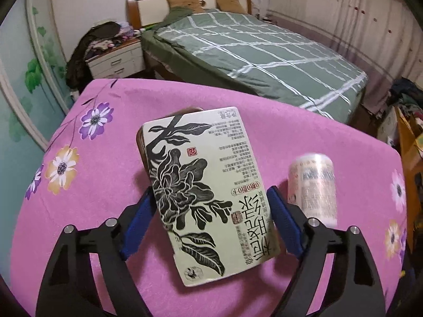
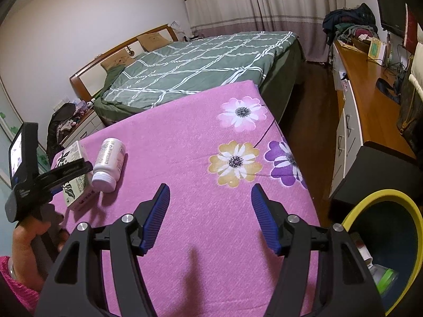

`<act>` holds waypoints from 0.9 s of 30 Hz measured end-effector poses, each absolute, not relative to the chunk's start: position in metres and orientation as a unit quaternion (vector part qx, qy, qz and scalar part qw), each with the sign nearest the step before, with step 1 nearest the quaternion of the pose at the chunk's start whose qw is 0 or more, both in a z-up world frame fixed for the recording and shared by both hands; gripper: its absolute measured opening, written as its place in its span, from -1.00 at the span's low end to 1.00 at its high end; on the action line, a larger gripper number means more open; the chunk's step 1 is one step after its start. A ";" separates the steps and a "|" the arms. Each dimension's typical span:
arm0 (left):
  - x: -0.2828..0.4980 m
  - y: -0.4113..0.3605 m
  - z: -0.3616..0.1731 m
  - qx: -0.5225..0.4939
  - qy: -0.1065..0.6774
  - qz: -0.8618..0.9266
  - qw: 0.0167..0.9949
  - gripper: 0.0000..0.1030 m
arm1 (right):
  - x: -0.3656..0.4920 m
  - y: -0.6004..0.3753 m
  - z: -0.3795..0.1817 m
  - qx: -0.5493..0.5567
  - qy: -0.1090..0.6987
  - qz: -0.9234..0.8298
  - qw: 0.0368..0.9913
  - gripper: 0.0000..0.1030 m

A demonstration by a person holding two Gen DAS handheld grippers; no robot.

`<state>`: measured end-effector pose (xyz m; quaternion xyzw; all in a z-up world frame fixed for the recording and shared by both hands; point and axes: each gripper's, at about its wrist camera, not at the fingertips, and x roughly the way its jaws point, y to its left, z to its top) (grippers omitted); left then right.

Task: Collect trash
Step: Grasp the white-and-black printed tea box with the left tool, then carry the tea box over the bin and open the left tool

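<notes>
A pale green tea carton (image 1: 203,190) with black flower print lies on the pink flowered tablecloth (image 1: 264,137). My left gripper (image 1: 211,203) straddles it with blue pads on both sides, a small gap showing at each, so it is open around the carton. A white pill bottle (image 1: 313,185) lies on its side just right of it. In the right wrist view the carton (image 2: 75,174) and bottle (image 2: 108,162) sit at the far left under the left gripper (image 2: 67,171). My right gripper (image 2: 210,211) is open and empty over the cloth.
A bin with a yellow rim (image 2: 380,198) stands off the table's right edge with some trash inside. A green checked bed (image 1: 253,52) is behind the table. A wooden desk (image 2: 370,105) runs along the right wall. A nightstand (image 1: 116,58) stands left of the bed.
</notes>
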<state>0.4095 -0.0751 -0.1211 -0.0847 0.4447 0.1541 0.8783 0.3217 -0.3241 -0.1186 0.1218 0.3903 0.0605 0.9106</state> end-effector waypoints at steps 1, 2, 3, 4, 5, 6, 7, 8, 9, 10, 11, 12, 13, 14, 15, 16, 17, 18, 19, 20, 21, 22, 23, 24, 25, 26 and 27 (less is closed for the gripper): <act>0.404 -0.075 -0.121 -0.083 0.446 0.144 0.880 0.56 | 0.322 -0.324 -0.119 0.122 0.391 0.060 0.910 0.19; 0.401 -0.073 -0.121 -0.083 0.446 0.138 0.880 0.55 | 0.322 -0.324 -0.119 0.122 0.392 0.060 0.910 0.19; 0.395 -0.071 -0.121 -0.082 0.446 0.129 0.882 0.54 | 0.322 -0.324 -0.119 0.122 0.392 0.059 0.910 0.19; 0.387 -0.070 -0.119 -0.079 0.445 0.119 0.884 0.53 | 0.321 -0.325 -0.119 0.122 0.393 0.059 0.910 0.19; 0.381 -0.071 -0.118 -0.076 0.443 0.114 0.886 0.52 | 0.321 -0.325 -0.119 0.122 0.393 0.058 0.909 0.19; 0.373 -0.071 -0.116 -0.069 0.440 0.106 0.889 0.50 | 0.321 -0.325 -0.119 0.122 0.394 0.058 0.909 0.19; 0.364 -0.071 -0.114 -0.062 0.436 0.097 0.893 0.50 | 0.321 -0.325 -0.119 0.121 0.394 0.058 0.909 0.19; 0.355 -0.071 -0.112 -0.055 0.432 0.089 0.896 0.49 | 0.321 -0.325 -0.119 0.120 0.394 0.057 0.909 0.19; 0.347 -0.072 -0.111 -0.048 0.428 0.083 0.899 0.48 | 0.322 -0.324 -0.120 0.119 0.395 0.057 0.909 0.19; 0.339 -0.072 -0.109 -0.043 0.425 0.077 0.901 0.48 | 0.322 -0.324 -0.120 0.118 0.396 0.057 0.909 0.19; 0.329 -0.072 -0.108 -0.037 0.423 0.067 0.903 0.46 | 0.322 -0.323 -0.120 0.117 0.396 0.057 0.909 0.19; 0.320 -0.074 -0.107 -0.030 0.421 0.058 0.905 0.45 | 0.322 -0.323 -0.121 0.115 0.397 0.056 0.909 0.19; 0.312 -0.075 -0.106 -0.026 0.420 0.050 0.906 0.45 | 0.323 -0.323 -0.121 0.114 0.398 0.055 0.909 0.19; 0.300 -0.075 -0.105 -0.021 0.420 0.040 0.907 0.45 | 0.322 -0.322 -0.121 0.112 0.398 0.054 0.909 0.18; 0.293 -0.074 -0.105 -0.020 0.420 0.035 0.906 0.45 | 0.323 -0.322 -0.121 0.110 0.398 0.054 0.909 0.19; 0.284 -0.074 -0.106 -0.020 0.424 0.024 0.905 0.45 | 0.322 -0.322 -0.121 0.107 0.398 0.053 0.910 0.19; 0.276 -0.074 -0.107 -0.020 0.430 0.015 0.903 0.45 | 0.322 -0.321 -0.121 0.106 0.398 0.052 0.910 0.19; 0.270 -0.074 -0.108 -0.019 0.434 0.009 0.901 0.45 | 0.323 -0.321 -0.121 0.104 0.398 0.052 0.910 0.19; 0.264 -0.074 -0.110 -0.017 0.439 0.003 0.898 0.44 | 0.323 -0.320 -0.121 0.103 0.398 0.052 0.910 0.19; 0.256 -0.075 -0.113 -0.012 0.447 -0.006 0.894 0.44 | 0.323 -0.320 -0.121 0.100 0.398 0.051 0.910 0.18; 0.251 -0.077 -0.115 -0.009 0.453 -0.012 0.891 0.44 | 0.323 -0.319 -0.122 0.099 0.399 0.050 0.910 0.18; 0.246 -0.079 -0.118 -0.004 0.462 -0.020 0.887 0.44 | 0.324 -0.319 -0.123 0.098 0.401 0.049 0.910 0.18; 0.243 -0.079 -0.121 0.000 0.469 -0.025 0.883 0.44 | 0.324 -0.318 -0.124 0.097 0.403 0.049 0.909 0.18; 0.242 -0.081 -0.122 0.003 0.473 -0.028 0.880 0.45 | 0.325 -0.318 -0.124 0.096 0.404 0.048 0.908 0.18; 0.239 -0.083 -0.124 0.010 0.476 -0.031 0.879 0.45 | 0.325 -0.318 -0.125 0.095 0.405 0.047 0.908 0.19; 0.239 -0.086 -0.124 0.017 0.477 -0.032 0.878 0.45 | 0.326 -0.318 -0.126 0.095 0.406 0.045 0.908 0.18; 0.239 -0.088 -0.124 0.022 0.478 -0.032 0.878 0.45 | 0.326 -0.318 -0.126 0.095 0.406 0.044 0.908 0.18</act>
